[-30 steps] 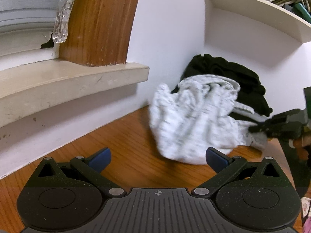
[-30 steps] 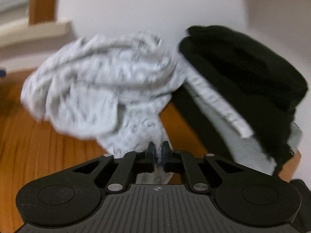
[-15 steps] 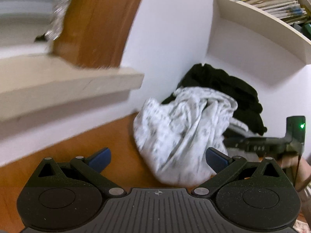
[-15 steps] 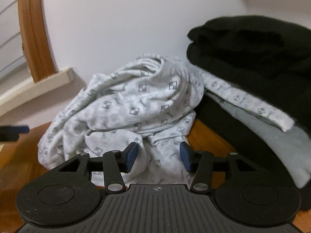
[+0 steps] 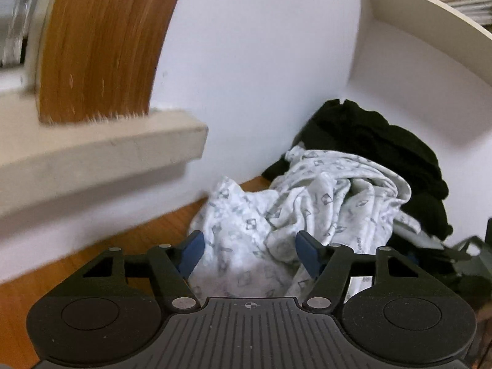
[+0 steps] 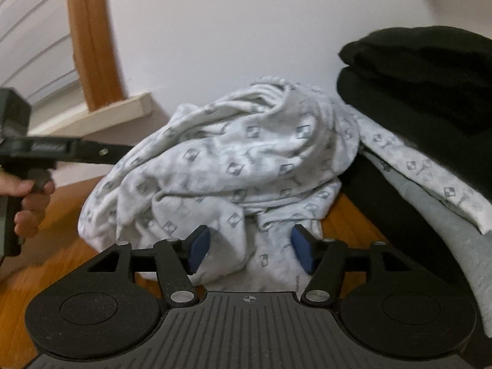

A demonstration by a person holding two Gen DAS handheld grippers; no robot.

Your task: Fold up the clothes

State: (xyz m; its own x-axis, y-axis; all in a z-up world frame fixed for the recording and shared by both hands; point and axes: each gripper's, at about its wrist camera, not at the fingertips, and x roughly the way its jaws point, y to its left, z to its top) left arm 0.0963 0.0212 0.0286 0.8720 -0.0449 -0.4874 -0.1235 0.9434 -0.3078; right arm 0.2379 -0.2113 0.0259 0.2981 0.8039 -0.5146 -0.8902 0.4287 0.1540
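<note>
A crumpled white garment with a grey square print (image 5: 307, 203) lies heaped on the wooden tabletop (image 5: 138, 240), against the wall corner. My left gripper (image 5: 250, 252) is low at its near edge, its jaws closing. Cloth lies between the blue pads without being pinched. From the other side, the same garment (image 6: 240, 153) fills the right wrist view. My right gripper (image 6: 251, 249) has opening jaws, with a fold of cloth loose between them. A hand (image 6: 27, 203) holding the left tool's handle shows at that view's left edge.
Black clothes (image 6: 430, 77) sit on a folded patterned piece (image 6: 424, 166) and a grey one (image 6: 446, 221) to the right. A stone window sill (image 5: 107, 153) and wooden frame (image 5: 98, 46) jut out at left. A white shelf (image 5: 430, 30) with books hangs above.
The right gripper let go of the white garment and opened, and the cloth settled into a heap. The left gripper moved in up to the garment and its jaws narrowed.
</note>
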